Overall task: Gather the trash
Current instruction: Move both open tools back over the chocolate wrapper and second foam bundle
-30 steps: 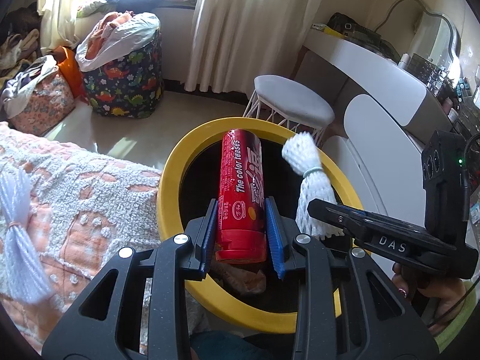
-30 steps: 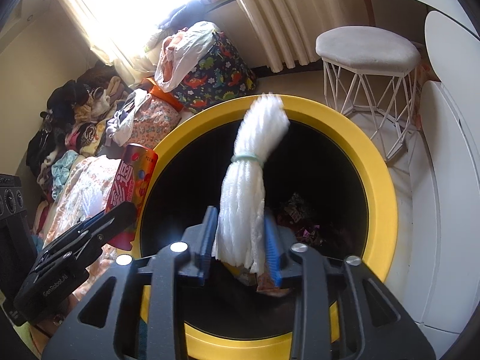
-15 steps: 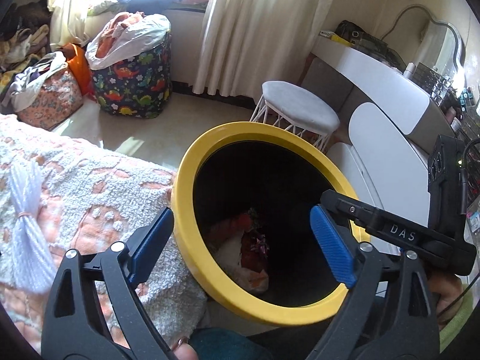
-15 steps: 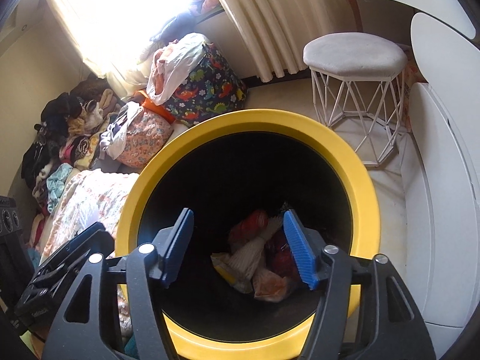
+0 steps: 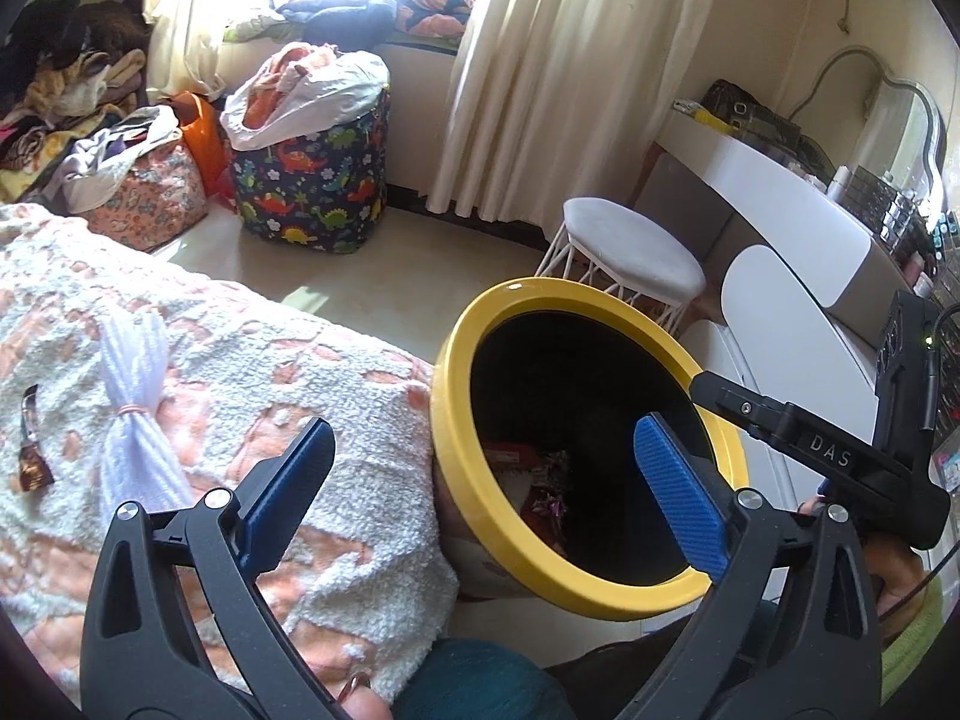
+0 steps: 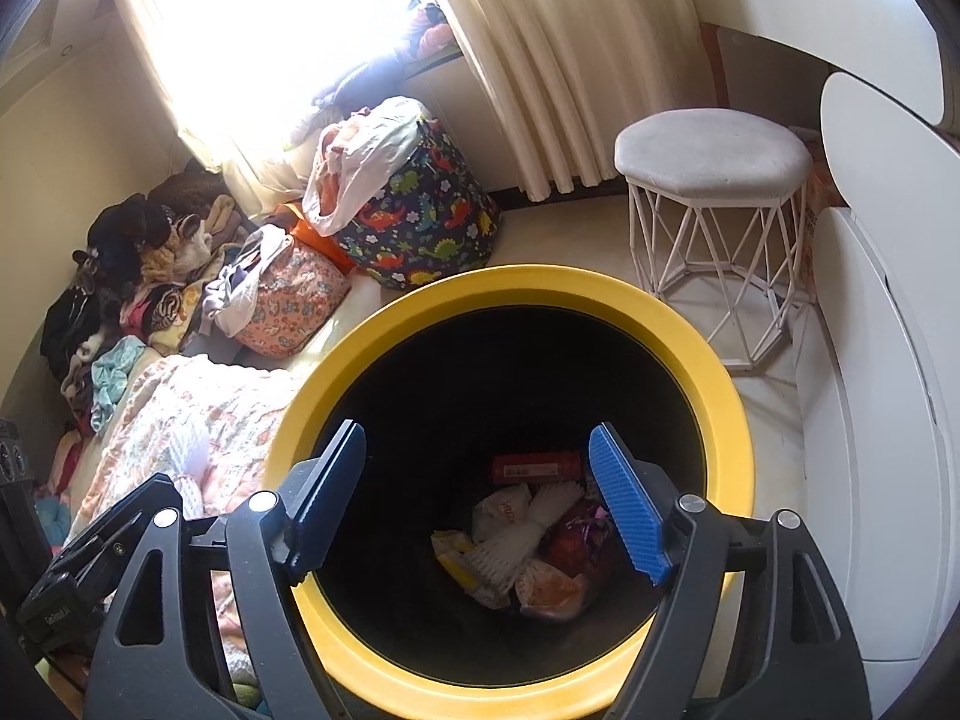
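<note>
Two items we dropped now lie in the yellow bin (image 6: 690,336); both jaws gape empty; white bundle (image 5: 135,420) remains mid-bed.

The left wrist view looks forward and down from above the near edge of the bed (image 5: 198,372), where the blanket meets the yellow-rimmed bin (image 5: 462,480). It faces toward the window curtains (image 5: 540,78) and takes the bin's mouth at a slant from its left side. The right wrist view sits close over the bin (image 6: 738,420), looking almost straight down into it, so the trash at the bottom (image 6: 528,540) shows plainly. Both views share the bin's rim, the white stool (image 5: 630,246) (image 6: 714,150) beyond it, the dinosaur-print basket (image 5: 312,180) (image 6: 426,210) by the curtains, and the blanket's edge. Each view also catches the other gripper's body at its side edge.
</note>
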{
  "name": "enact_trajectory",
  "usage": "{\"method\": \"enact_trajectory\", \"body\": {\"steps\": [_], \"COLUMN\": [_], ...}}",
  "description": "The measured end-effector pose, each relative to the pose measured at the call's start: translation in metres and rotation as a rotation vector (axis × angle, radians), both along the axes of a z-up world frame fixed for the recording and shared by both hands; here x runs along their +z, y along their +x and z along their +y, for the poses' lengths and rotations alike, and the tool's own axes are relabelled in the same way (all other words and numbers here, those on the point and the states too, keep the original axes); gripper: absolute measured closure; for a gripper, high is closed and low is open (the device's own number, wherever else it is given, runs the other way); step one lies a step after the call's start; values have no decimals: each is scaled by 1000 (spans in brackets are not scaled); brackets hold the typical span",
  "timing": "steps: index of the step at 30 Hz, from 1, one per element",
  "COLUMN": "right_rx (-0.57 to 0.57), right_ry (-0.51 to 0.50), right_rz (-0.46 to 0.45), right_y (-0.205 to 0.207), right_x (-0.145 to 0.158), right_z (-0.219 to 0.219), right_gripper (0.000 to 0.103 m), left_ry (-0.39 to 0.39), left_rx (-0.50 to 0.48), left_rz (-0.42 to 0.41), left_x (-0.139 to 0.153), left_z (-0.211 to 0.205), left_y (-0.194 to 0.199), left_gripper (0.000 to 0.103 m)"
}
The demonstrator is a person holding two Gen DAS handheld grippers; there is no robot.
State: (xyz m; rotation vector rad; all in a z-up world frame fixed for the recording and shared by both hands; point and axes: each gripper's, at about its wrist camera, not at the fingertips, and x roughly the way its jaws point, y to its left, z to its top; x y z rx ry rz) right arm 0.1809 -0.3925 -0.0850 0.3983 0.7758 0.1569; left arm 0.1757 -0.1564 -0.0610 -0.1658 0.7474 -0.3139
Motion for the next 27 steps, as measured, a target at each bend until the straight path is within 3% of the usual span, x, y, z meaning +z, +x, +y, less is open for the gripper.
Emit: {"method": "enact_trajectory", "body": {"steps": [15,27], "right_rx": [82,214], "right_ry": [-56,-56], "right_rz": [-139,-178], "right_y": [-16,-22], "right_x": [36,46], "right_z": [48,104], "right_gripper": [27,25], "left_ry": [-25,-41], "left_rx": [103,243], "left_rz": [-40,-44], "left_x": [16,14], "left_z": [49,112], "left_y": [-16,-31], "left_gripper": [11,11]}}
